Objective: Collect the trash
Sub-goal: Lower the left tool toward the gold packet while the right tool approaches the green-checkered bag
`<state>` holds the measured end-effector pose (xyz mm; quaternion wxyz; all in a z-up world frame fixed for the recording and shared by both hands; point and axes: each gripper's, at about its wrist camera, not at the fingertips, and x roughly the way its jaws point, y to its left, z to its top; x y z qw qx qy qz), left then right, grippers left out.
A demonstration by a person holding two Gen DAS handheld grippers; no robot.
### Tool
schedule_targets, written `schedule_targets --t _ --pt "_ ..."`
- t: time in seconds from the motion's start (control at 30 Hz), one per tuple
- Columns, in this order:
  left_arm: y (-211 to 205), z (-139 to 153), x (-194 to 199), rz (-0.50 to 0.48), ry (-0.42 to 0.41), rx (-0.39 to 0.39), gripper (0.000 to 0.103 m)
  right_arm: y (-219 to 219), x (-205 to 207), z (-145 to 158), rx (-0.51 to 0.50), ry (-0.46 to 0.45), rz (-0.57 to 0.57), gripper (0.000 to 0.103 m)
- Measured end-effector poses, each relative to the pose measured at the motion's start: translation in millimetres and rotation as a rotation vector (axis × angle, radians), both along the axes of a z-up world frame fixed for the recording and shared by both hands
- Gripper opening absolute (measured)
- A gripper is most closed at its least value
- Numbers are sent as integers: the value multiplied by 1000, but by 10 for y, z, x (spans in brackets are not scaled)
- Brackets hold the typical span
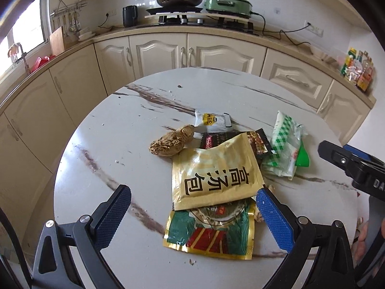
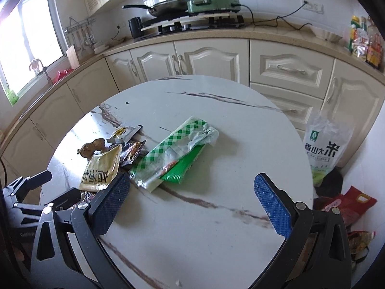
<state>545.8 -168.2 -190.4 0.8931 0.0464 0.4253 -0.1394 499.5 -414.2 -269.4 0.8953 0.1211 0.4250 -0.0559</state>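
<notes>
Barely begun, by the look of it. Both hand-held grippers, left and right, spread apart, gripping nothing. All trash on the marble table: gold sachet at 12 o'clock from the left fingers, green checkered wrapper at 11 o'clock from the right. No bin visible.

Cream cabinets line the kitchen beside a bright window.

"高汤包" on gold sachet
</notes>
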Motion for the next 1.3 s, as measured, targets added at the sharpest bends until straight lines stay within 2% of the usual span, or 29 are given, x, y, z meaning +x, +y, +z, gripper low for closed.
schedule_targets --t 0.1,0.2,0.33,0.5,0.67,0.77,0.83,1.03,1.1,1.17,1.23,1.3 --pt "-31 -95 209 21 17 16 102 -27 330 -174 10 83 -14 103" --pt "-43 -141 299 35 22 -6 102 -56 588 -332 27 139 -43 103" --pt "-78 -218 314 44 23 11 102 3 758 -484 11 192 -42 103" --pt "-135 -250 224 31 39 -7 102 105 836 -516 -50 228 14 103" --pt "-230 -352 269 13 61 29 102 53 707 -517 -95 251 51 103" --pt "-297 -382 363 13 79 17 102 -16 587 -539 -136 262 39 103" --pt "-373 -407 412 -7 92 -9 102 -49 539 -520 -131 254 44 103" --pt "-520 -459 593 -16 110 -9 102 -63 471 -499 -129 242 50 103" --pt "-508 -494 646 -17 125 -35 97 -80 473 -498 -129 241 51 103" --pt "-471 -488 660 -19 103 -44 88 -77 469 -503 -127 236 57 103" --pt "-412 -480 651 -30 95 -74 74 -64 471 -506 -132 237 58 103" --pt "-355 -474 648 -29 93 -93 68 -59 471 -503 -132 231 59 103"
